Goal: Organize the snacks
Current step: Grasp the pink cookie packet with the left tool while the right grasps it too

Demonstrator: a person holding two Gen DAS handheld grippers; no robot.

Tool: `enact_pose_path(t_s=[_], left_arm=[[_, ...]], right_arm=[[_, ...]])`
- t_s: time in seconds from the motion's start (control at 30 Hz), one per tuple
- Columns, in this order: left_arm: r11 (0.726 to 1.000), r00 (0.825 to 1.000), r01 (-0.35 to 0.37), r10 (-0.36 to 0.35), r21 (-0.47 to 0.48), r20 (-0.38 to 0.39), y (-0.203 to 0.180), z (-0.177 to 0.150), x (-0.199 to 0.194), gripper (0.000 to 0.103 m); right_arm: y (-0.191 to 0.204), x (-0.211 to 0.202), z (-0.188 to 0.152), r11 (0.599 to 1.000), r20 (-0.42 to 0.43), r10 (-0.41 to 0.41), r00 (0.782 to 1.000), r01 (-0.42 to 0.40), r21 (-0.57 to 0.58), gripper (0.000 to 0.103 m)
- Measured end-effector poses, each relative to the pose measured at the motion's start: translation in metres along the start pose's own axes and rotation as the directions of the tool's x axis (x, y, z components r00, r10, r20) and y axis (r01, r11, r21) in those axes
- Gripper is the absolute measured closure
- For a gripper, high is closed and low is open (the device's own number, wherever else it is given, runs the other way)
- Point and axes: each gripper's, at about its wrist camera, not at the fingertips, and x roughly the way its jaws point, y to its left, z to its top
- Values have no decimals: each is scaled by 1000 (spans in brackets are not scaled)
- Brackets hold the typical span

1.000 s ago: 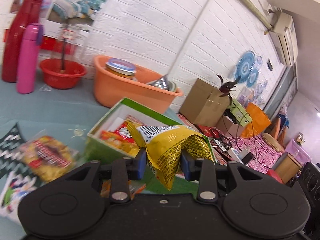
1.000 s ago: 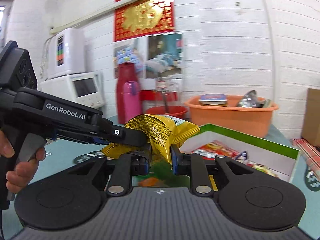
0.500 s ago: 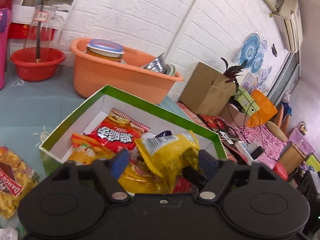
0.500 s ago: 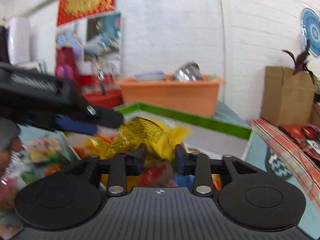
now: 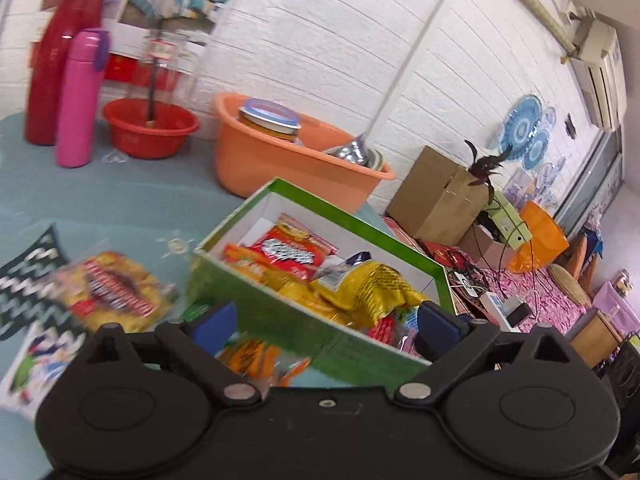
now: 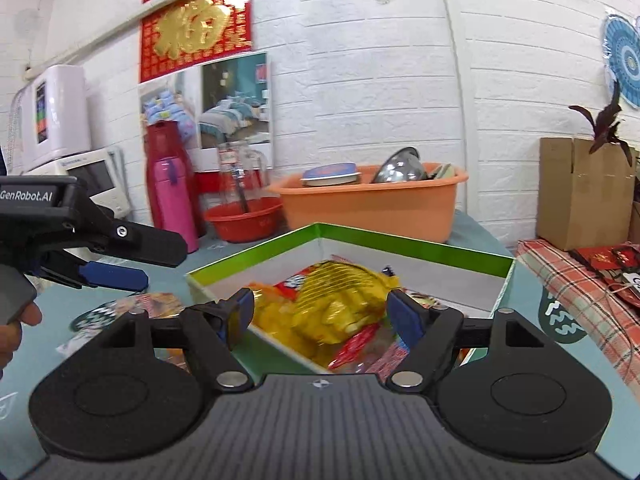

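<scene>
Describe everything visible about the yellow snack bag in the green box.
The yellow snack bag is a crinkled, glossy foil-like pouch with dark print and a white label patch at one end. It lies crumpled on top of the other packets inside the green box, toward its near side, beside a red packet. From the right wrist it looks blurred. Both the left tongs and right tongs stand open around it; the right ones have just been opening. Neither pad presses on it.

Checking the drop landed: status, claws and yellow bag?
Both claws, left and right, open, just released. Yellow bag in green box. Nothing blocking.
</scene>
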Motion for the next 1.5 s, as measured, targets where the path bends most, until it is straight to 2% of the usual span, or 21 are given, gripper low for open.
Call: enact_pose_path(t_s=[0.1,0.2,0.4,0.5,0.67,0.8,0.83,0.87,0.9,0.97,1.03,1.07,1.23,1.37,1.43,1.47,1.5], left_arm=[[998,998,-58,58,-23,9,10,-8,-26,0],[996,996,-84,85,-38,7,21,-21,-46,0],[991,995,-97,95,-97,-24,46,-48,-65,0],[985,996,-93,90,-142,-29,59,-59,-72,0],[976,996,-95,92,-196,-22,78,-70,-88,0],[970,997,-79,78,-229,-14,90,-75,-98,0],[969,997,-73,71,-236,-16,92,-76,-97,0],[968,998,-65,61,-241,-22,94,-76,-95,0],[968,998,-56,50,-246,-29,95,-77,-91,0],[967,999,-40,30,-251,-41,95,-78,-82,0],[967,998,-23,9,-255,-55,95,-79,-70,0],[966,998,-14,-2,-257,-63,94,-80,-64,0],[967,995,27,-51,-254,-90,85,-82,-35,0],[973,994,37,-59,-229,-93,79,-83,-22,0],[975,994,31,-54,-218,-97,78,-83,-18,9],[978,995,18,-37,-209,-91,77,-84,-17,19],[980,995,11,-29,-199,-91,76,-84,-16,19]], right_arm=[[13,-13,3,999,-21,35,999,-35,-4,0],[25,-23,6,996,-42,92,995,-92,8,0],[48,-34,4,980,-72,201,977,-201,16,0],[65,-25,-9,967,-140,255,957,-254,26,0],[103,-2,-33,942,-246,318,916,-334,-24,0],[127,24,-39,929,-296,334,895,-366,-58,0],[130,30,-41,927,-306,335,891,-370,-62,2],[132,35,-43,926,-316,335,887,-373,-65,16],[133,39,-45,925,-326,335,884,-375,-65,23],[127,38,-48,921,-321,361,876,-389,-26,47],[120,35,-48,921,-328,368,870,-390,-2,56],[116,33,-49,920,-329,373,868,-393,7,59],[104,25,-51,925,-319,363,875,-380,12,59],[99,21,-52,921,-317,375,871,-388,24,59],[97,21,-53,920,-316,380,869,-390,35,59],[97,21,-53,920,-314,382,869,-391,36,59],[97,21,-54,922,-313,377,872,-387,34,59]])
